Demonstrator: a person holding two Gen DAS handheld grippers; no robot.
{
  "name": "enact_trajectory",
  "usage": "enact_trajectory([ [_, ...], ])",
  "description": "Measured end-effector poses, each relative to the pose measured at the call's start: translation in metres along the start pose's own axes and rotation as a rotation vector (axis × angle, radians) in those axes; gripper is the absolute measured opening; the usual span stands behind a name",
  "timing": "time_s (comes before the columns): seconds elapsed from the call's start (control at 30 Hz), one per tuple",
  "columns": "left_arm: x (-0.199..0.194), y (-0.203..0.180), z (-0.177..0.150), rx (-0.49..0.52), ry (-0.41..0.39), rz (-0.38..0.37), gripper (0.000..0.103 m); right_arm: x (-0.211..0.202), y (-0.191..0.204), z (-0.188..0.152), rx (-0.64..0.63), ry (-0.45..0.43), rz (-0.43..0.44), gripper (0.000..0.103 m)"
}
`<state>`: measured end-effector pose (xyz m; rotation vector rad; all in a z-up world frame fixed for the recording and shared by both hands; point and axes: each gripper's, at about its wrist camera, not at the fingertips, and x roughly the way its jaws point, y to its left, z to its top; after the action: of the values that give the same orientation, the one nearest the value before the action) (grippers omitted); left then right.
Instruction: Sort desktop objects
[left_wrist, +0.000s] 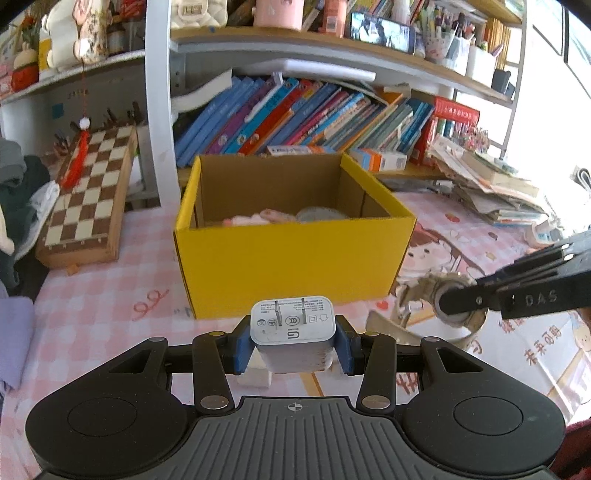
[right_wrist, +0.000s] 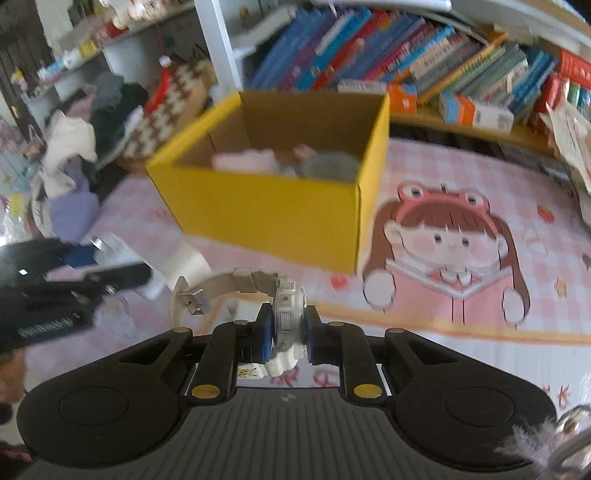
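Note:
My left gripper (left_wrist: 293, 345) is shut on a white plug charger (left_wrist: 293, 325), prongs facing the yellow box (left_wrist: 291, 258) just ahead. In the right wrist view my right gripper (right_wrist: 287, 334) is shut on a white wristwatch (right_wrist: 284, 314), its blue pads clamping the case while the strap curls off to the left. The same watch (left_wrist: 452, 299) shows at the right of the left wrist view, held above the desk mat by the right gripper (left_wrist: 456, 300). The yellow box (right_wrist: 273, 206) stands open and holds pink and grey items. The left gripper (right_wrist: 88, 273) with the charger (right_wrist: 110, 247) shows at the left.
A pink checked desk mat (right_wrist: 461, 251) with a cartoon girl covers the desk. A chessboard (left_wrist: 88, 195) leans left of the box. Leaning books (left_wrist: 303, 114) fill the shelf behind, and a stack of papers (left_wrist: 491, 188) lies at the right. A small white block (left_wrist: 255, 376) sits under the left gripper.

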<state>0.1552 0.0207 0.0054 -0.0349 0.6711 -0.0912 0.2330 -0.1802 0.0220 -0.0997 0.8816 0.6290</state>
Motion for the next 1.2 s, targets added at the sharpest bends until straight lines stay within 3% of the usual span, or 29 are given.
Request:
enact_trajectory([
  [0.23, -0.007, 0.001, 0.021, 0.031, -0.070, 0.002, 0.043, -0.016, 0.006, 0.030, -0.047, -0.079, 0.014, 0.016],
  [0.6, -0.001, 0.000, 0.063, 0.086, -0.156, 0.007, 0.043, -0.016, -0.006, 0.080, -0.119, -0.173, -0.038, 0.016],
  [0.93, 0.021, -0.008, 0.085, 0.130, -0.171, -0.013, 0.043, 0.011, -0.016, 0.126, -0.180, -0.227, -0.099, 0.016],
  [1.2, 0.048, -0.013, 0.096, 0.159, -0.144, -0.027, 0.043, 0.049, -0.023, 0.163, -0.193, -0.207, -0.056, 0.016],
])
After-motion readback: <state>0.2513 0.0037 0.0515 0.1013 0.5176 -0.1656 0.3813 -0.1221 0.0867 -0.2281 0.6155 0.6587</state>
